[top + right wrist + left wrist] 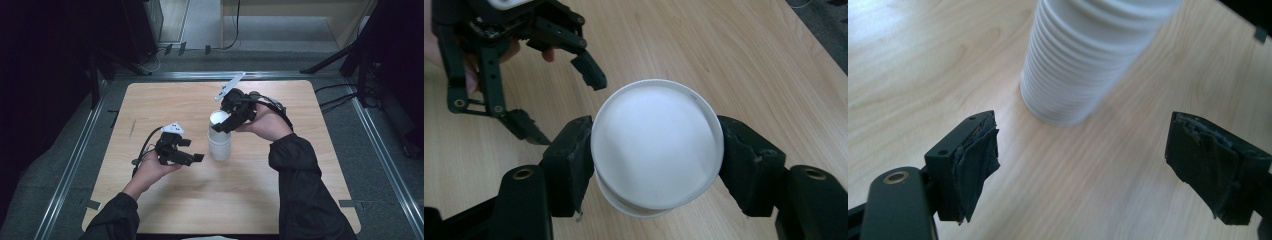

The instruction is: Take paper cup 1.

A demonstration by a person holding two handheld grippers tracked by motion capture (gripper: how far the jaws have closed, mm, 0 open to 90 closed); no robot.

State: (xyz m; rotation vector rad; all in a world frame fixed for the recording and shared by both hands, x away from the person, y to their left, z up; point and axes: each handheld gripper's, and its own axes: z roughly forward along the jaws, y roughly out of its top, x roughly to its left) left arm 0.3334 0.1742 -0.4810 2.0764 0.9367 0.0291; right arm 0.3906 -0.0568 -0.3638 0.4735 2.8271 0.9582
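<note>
right gripper view | right gripper fingers grasp top cup | left gripper released beside cup stack

Two forearms in dark sleeves enter from six o'clock. The left hand holds the left gripper low, jaws spread wide, aimed toward three o'clock. The right hand holds the right gripper higher, aimed toward eight o'clock, jaws pressed against a white cup.

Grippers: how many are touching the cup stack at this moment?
1. The right gripper clamps the top of the cup stack; the left gripper is open beside its base, not touching.
</note>
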